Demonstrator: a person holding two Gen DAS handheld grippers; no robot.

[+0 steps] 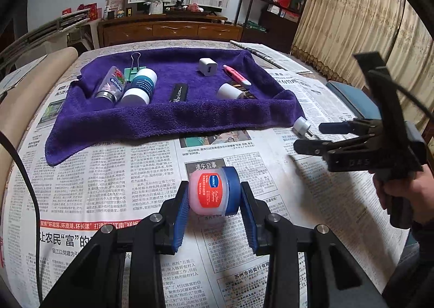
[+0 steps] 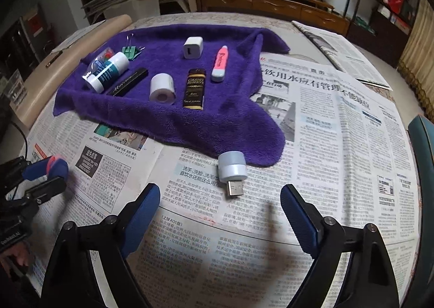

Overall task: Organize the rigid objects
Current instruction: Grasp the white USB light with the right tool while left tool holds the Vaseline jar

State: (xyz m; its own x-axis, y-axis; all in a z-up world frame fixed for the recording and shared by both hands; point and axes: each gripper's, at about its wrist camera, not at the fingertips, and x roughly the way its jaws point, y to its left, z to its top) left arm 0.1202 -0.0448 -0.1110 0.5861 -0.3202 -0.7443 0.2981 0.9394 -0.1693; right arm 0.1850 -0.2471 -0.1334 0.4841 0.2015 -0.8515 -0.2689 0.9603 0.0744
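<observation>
My left gripper [image 1: 214,211] is shut on a small pink jar with a blue lid and red label [image 1: 214,194], above the newspaper; it also shows in the right wrist view [image 2: 55,165]. My right gripper [image 2: 219,210] is open and empty, just short of a white USB plug light [image 2: 232,168] lying on the newspaper beside the towel's corner; the light also shows in the left wrist view [image 1: 301,125]. A purple towel [image 2: 206,129] holds several items: a white charger cube [image 2: 193,47], a pink cutter [image 2: 220,63], a dark bottle [image 2: 194,89], a white roll [image 2: 162,88].
On the towel's left lie a white-and-teal tube [image 2: 107,72], a clear tube [image 1: 111,82], a green binder clip [image 1: 134,70] and a black bar [image 2: 127,82]. Newspapers [image 2: 325,123] cover the table. A blue chair [image 2: 423,145] stands at the right edge.
</observation>
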